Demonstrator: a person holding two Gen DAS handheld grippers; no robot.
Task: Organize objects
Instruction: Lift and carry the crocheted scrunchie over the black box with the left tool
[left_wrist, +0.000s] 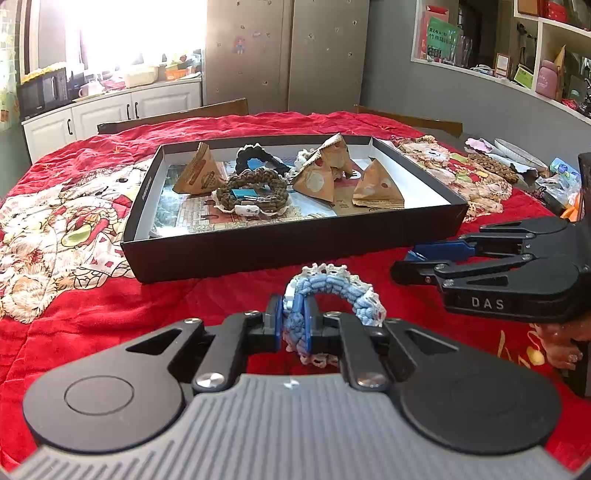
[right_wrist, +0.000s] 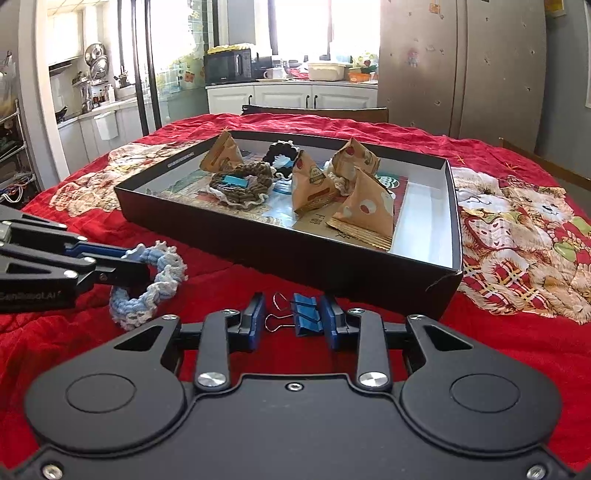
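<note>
Left wrist view shows the left gripper (left_wrist: 294, 325) clenched on the blue crocheted ring (left_wrist: 332, 291) at lower centre, its bottom part hidden. Right gripper (right_wrist: 293, 320) stands released around the blue binder clip (right_wrist: 305, 314), before the black box (right_wrist: 332, 254).

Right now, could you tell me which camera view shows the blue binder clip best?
The right wrist view: the blue binder clip lies on the red cloth between the open fingers of the right gripper, its wire handles visible. In the left wrist view, only a blue sliver shows beside that gripper, largely hidden by a finger.

Left tool (left_wrist: 293, 319) clamped shut; right tool (right_wrist: 293, 319) jaws spread.
</note>
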